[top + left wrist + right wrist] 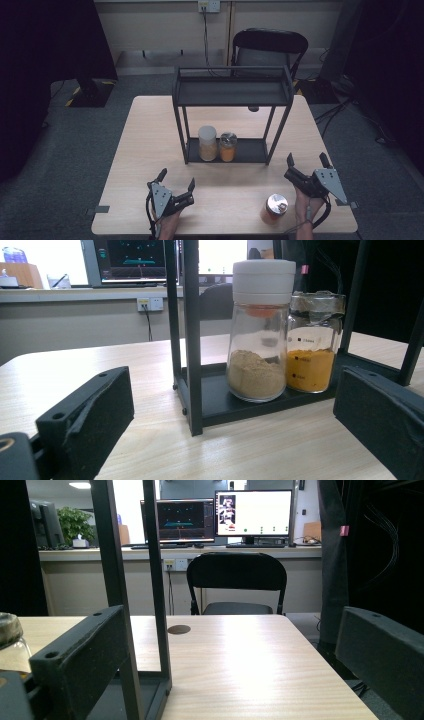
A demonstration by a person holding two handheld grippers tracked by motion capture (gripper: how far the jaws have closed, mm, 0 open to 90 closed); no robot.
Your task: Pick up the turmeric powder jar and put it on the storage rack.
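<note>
A jar with a silver lid [274, 208] and orange-brown contents stands by the near edge of the table [145, 140], toward its near right corner, just beside the right tongs [304, 161], which hover wide open and empty. The left tongs [176, 179] hang near the near edge left of the middle, likewise spread apart and holding nothing. Mid-table stands a black two-tier rack [231, 92]; on its lower shelf, side by side, are a white-capped jar [207, 143] of tan powder and a foil-topped jar [228, 146] of yellow-orange powder. The left gripper view brings these close: the white-capped jar [261, 330] and the foil-topped jar [314, 342] nearly touch, and the latter carries small dark marks too small to read. The right gripper view looks past a rack post [112, 595] across bare pale wood grain to a small dark round spot [178, 629] on the table, a black folding chair [236, 582] beyond the far edge, and lit monitors [252, 514] on a counter, with a potted plant [75, 522] at left. From above, grey carpet [65, 150] surrounds the table, and a wall socket [209, 5] sits on the far wall.
</note>
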